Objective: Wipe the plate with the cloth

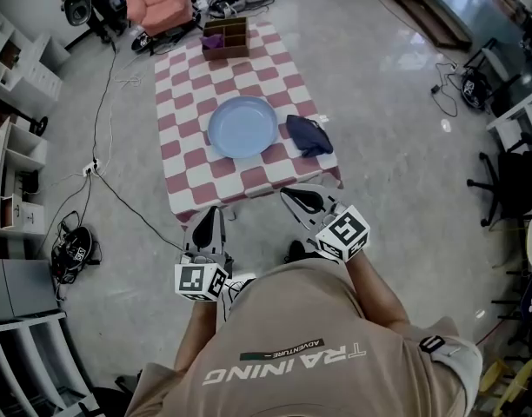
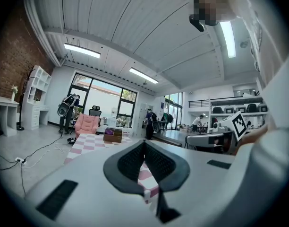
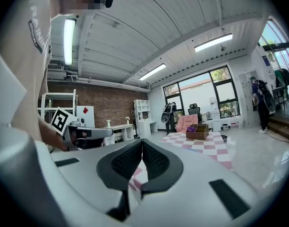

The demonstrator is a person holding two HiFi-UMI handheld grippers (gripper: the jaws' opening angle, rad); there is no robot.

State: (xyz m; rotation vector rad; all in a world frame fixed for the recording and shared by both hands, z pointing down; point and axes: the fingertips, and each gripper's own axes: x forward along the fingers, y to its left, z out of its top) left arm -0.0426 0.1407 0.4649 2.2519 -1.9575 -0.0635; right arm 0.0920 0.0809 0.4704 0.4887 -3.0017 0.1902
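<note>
I'm at the approach step: the blue plate [image 1: 242,127] sits mid-desk [image 1: 192,85], untouched, with the dark cloth [image 1: 309,135] lying just beside it on the right. Both claws are short of the near edge. My left claw [image 1: 211,210] and right claw [image 1: 289,194] each have their jaws pressed together on nothing. Next, I reckon, the right claw has to spread its jaws and reach forward over the cloth to pinch it.

Bright, even light from ceiling strip lights [image 2: 80,50]; glare on the glossy floor [image 1: 396,50]; fisheye edges darken and bend.
</note>
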